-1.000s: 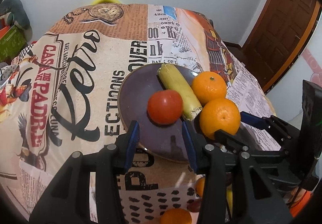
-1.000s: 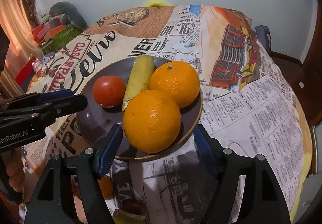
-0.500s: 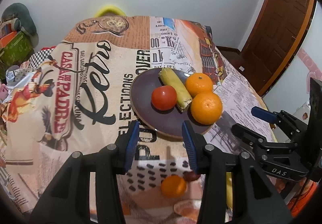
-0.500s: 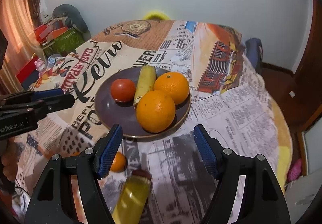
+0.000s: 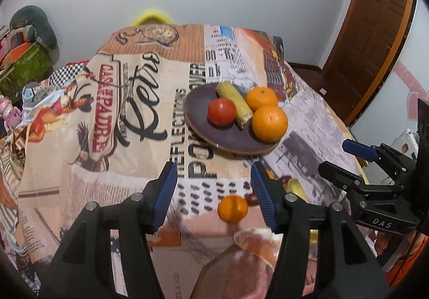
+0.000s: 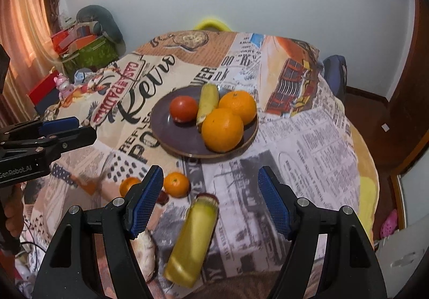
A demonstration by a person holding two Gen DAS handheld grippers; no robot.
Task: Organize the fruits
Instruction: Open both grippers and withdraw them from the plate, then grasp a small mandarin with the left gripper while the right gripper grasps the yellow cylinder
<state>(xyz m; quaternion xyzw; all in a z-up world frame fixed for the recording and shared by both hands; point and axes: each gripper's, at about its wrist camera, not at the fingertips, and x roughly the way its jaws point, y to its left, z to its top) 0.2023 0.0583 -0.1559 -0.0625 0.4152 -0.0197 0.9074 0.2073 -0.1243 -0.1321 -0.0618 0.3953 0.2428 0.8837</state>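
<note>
Purple plate (image 6: 171, 138) holds fruit; both grippers, apparently empty, gape.

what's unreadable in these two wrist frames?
- Small dark red fruit, right wrist view: mostly behind the right gripper's left finger, so its kind is unclear.
- Second small orange, right wrist view: partly covered by that finger.
- Yellow bottle, left wrist view: largely hidden by the left gripper's right finger.
- Pale lump, left wrist view: blurred and unidentifiable.
</note>
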